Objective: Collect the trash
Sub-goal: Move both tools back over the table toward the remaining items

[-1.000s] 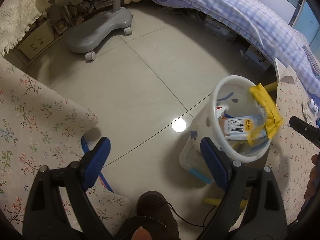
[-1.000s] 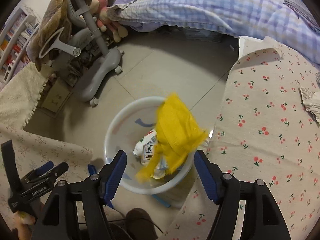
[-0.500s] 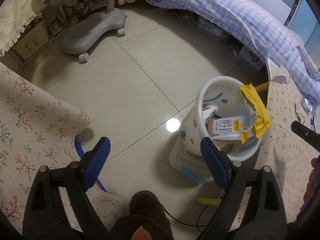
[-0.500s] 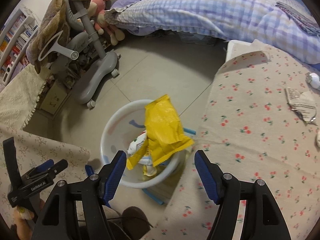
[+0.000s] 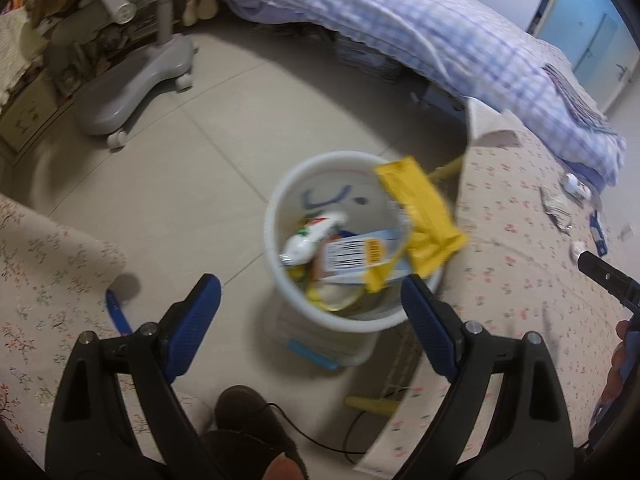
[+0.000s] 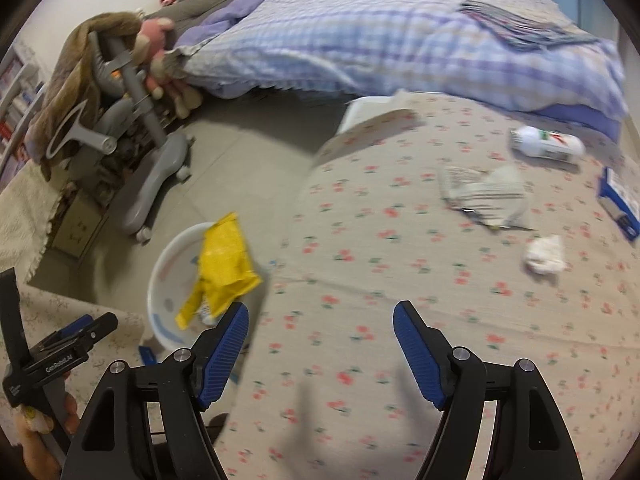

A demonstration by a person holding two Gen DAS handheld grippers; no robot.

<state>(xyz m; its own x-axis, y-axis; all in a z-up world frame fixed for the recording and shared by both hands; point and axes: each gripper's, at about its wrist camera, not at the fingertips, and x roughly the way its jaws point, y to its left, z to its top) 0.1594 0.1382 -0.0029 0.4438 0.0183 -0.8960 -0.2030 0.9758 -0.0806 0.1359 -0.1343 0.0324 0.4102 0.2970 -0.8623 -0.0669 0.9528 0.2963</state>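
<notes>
While our right gripper (image 6: 320, 344) hangs over the near edge of the cherry-print table (image 6: 420, 300), its blue pads are spreading wider and nothing sits between them. Our left gripper (image 5: 310, 312) stands with its 2 pads well apart too, empty, above the white bin (image 5: 276, 216) on the tiled floor (image 5: 200, 168), just off the table's left edge. We see a yellow wrapper (image 5: 420, 216) draped over the bin's rim on the table side, half in and half out, with a barcoded carton (image 5: 356, 254) and a white pouch (image 5: 312, 236) inside. On the table, toward its far right corner, lie 4 more pieces of trash: a white bottle (image 6: 548, 145) on its side, a crumpled striped paper (image 6: 484, 196) just in front of it, a white tissue wad (image 6: 545, 256) nearer us, and a blue box (image 6: 620, 200) at the right edge. Beyond the table's far edge we see a bed with a checked quilt (image 6: 380, 40).
</notes>
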